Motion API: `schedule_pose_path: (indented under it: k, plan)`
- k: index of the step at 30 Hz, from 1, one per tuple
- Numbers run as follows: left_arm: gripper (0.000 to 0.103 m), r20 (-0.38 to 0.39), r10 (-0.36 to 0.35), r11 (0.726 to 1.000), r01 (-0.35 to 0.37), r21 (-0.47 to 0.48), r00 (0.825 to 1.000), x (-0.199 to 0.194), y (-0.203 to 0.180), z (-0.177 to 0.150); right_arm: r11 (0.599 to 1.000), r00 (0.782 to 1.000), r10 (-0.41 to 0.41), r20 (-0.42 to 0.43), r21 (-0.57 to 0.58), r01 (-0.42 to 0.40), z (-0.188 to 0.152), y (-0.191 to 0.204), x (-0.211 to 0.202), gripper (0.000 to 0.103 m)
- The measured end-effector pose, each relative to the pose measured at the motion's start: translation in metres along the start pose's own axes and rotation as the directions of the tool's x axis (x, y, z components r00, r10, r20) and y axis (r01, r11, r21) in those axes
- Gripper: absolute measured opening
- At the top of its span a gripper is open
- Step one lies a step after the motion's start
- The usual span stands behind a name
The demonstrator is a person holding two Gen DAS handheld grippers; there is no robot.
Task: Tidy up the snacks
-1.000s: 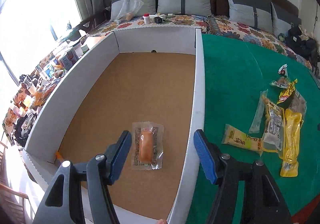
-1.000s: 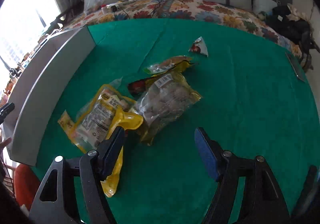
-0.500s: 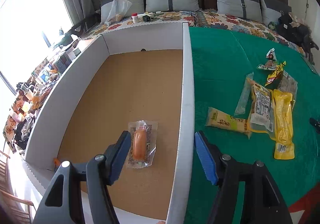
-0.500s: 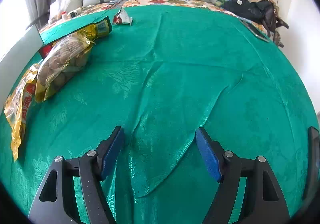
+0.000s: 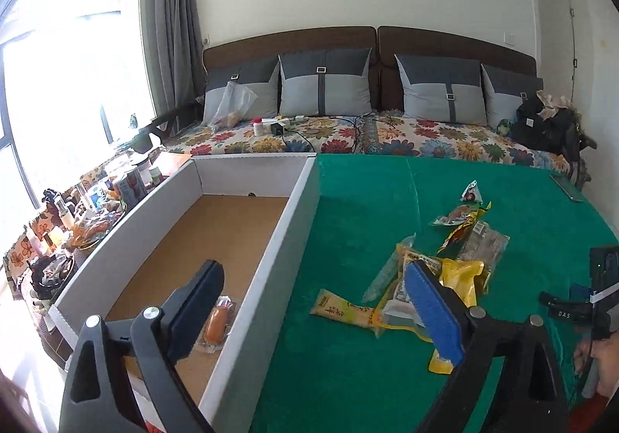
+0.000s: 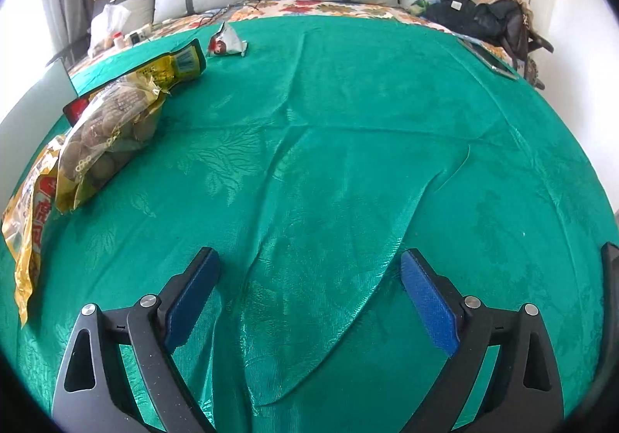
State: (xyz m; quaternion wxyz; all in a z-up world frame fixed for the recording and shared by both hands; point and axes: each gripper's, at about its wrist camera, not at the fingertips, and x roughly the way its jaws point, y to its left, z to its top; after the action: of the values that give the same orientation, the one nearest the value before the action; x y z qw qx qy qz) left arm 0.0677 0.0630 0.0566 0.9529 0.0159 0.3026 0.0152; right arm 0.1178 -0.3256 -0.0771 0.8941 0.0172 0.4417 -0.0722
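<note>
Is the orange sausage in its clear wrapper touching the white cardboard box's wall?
Apart. Left wrist view shows brown floor between the orange sausage and the white wall.

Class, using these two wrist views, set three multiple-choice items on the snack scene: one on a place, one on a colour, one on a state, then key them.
1. Where does the sausage pack lie?
A in the box
B on the cloth
C on a pillow

2. What colour is the cloth?
A red
B green
C grey

3. What is between the right hand-held gripper jaws?
A a snack
B a bottle
C nothing

Key: A, it rests on the box's brown floor; B, green covers the whole surface; C, only bare cloth shows between the opening jaws.
</note>
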Motion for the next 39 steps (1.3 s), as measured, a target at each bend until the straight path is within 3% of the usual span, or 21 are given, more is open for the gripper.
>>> schedule_pose_path:
  k: [2,4,8,14,15,18,23,28,39]
  plan:
    - [0.094,-0.083,-0.081,0.997,0.079,-0.026,0.993,0.017,-0.022,-0.021,1.0,1.0,0.0,0.0,0.0,0.0,0.0,0.0,0.0,0.097]
    - [0.094,-0.18,-0.131,0.991,0.128,-0.026,0.975,0.041,-0.042,-0.048,1.0,1.0,0.0,0.0,0.0,0.0,0.0,0.0,0.0,0.097]
    - [0.094,-0.312,-0.139,0.99,0.14,-0.02,0.94,0.08,-0.061,-0.091,1.0,1.0,0.0,0.0,0.0,0.0,0.0,0.0,0.0,0.097]
    - [0.095,-0.407,-0.141,0.99,0.139,-0.035,0.902,0.103,-0.06,-0.126,1.0,1.0,0.001,0.0,0.0,-0.001,0.0,0.0,0.0,0.097]
    - [0.095,-0.388,-0.123,0.991,0.132,-0.004,0.913,0.102,-0.063,-0.128,1.0,1.0,0.001,0.0,0.0,-0.001,0.0,0.0,0.0,0.097]
    - [0.096,-0.396,-0.103,0.991,0.129,0.04,0.912,0.103,-0.071,-0.131,1.0,1.0,0.001,-0.001,0.0,-0.001,0.0,0.0,0.0,0.097]
    - [0.103,-0.393,-0.101,0.992,0.122,0.029,0.914,0.105,-0.069,-0.135,1.0,1.0,0.002,-0.001,0.0,-0.002,0.0,0.0,0.0,0.097]
    - [0.103,-0.382,-0.101,0.992,0.122,0.031,0.919,0.103,-0.068,-0.136,1.0,1.0,0.002,-0.001,0.0,-0.002,0.0,0.0,0.0,0.097]
    - [0.103,-0.401,-0.103,0.991,0.128,0.036,0.91,0.104,-0.065,-0.132,1.0,1.0,0.003,-0.001,0.0,-0.003,0.0,0.0,0.0,0.097]
